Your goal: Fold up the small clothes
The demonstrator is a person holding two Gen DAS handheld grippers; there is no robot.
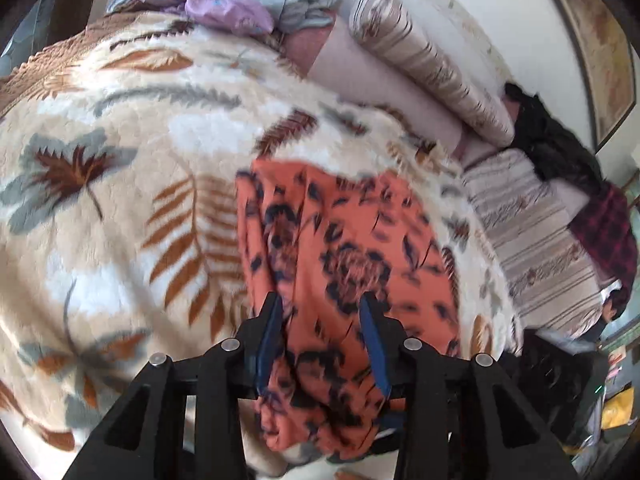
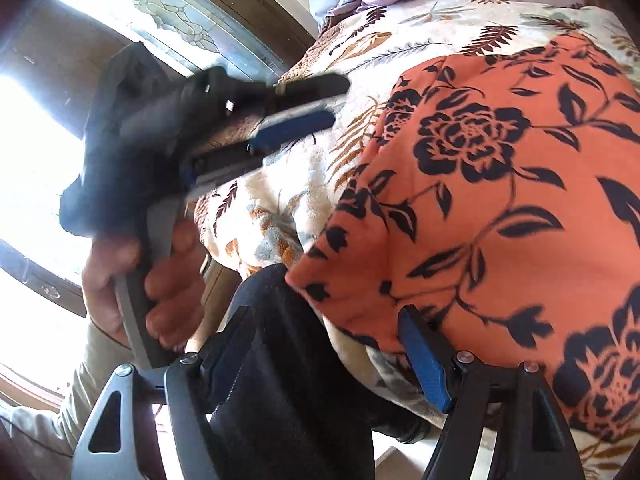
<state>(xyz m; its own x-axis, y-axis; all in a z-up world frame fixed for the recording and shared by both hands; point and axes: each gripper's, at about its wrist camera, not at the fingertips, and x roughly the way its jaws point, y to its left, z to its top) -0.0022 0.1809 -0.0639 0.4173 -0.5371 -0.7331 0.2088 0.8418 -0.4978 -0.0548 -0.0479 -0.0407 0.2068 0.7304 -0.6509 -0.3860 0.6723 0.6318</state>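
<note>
orange flowered cloth [image 1: 348, 248] spread on a leaf-patterned blanket [image 1: 120, 184] on the bed.

the left wrist view alone shows striped pillows [image 1: 424, 64] and dark clothes [image 1: 560, 148] at upper right; its left gripper [image 1: 320, 306] is spread, cloth lying between the blue pads [image 1: 269, 332] untouched. the right wrist view alone shows a hand [image 2: 160, 280] holding that left gripper at centre left before a window [image 2: 36, 128]; the right gripper [image 2: 326, 320] stands wide at the cloth's lower edge, pinching nothing.
</note>
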